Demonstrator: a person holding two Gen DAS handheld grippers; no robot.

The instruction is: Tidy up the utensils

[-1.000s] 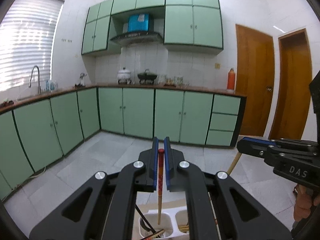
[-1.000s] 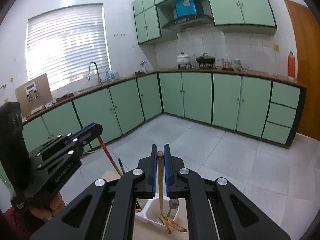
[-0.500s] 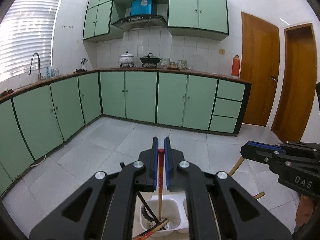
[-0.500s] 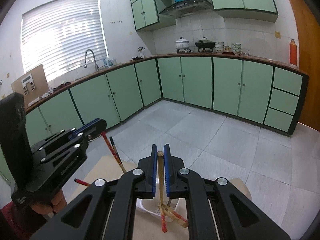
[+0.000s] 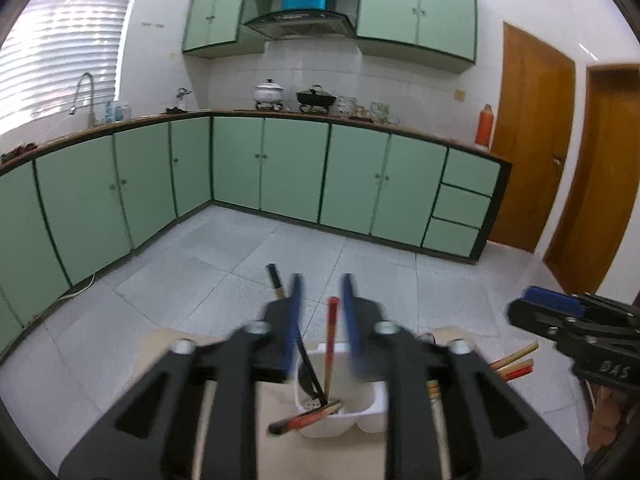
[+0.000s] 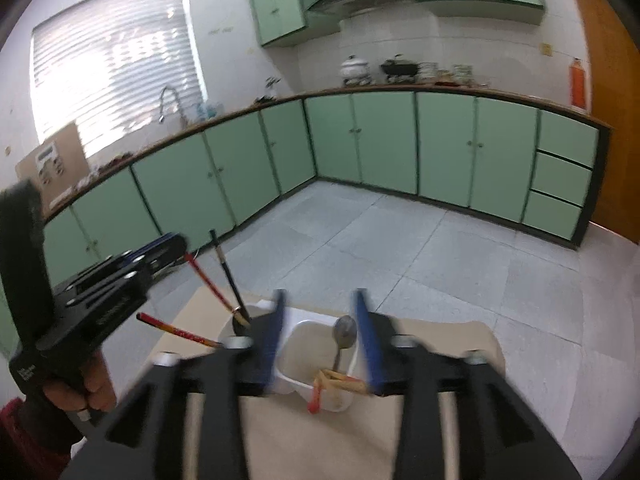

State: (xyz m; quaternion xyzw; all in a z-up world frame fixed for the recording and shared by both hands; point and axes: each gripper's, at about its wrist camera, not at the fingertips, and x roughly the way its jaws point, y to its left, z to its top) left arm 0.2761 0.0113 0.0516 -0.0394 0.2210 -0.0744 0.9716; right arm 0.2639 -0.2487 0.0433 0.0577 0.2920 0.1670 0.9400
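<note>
Both hand-held grippers open above a white holder (image 5: 340,408) on the bench (image 6: 280,432): the left hand-held gripper (image 5: 320,304) parts around a red chopstick (image 5: 331,336) standing in the holder. The right hand-held gripper (image 6: 320,320) spreads, gripping nothing, over a spoon (image 6: 344,334) and chopsticks (image 6: 340,380) in the next compartment.

Pale green cabinet doors (image 5: 296,168) carry dark green trim; the white plastic utensil holder (image 5: 344,412) holds a red lacquered chopstick (image 5: 331,336); the wooden doors (image 5: 528,140) are orange-brown.
</note>
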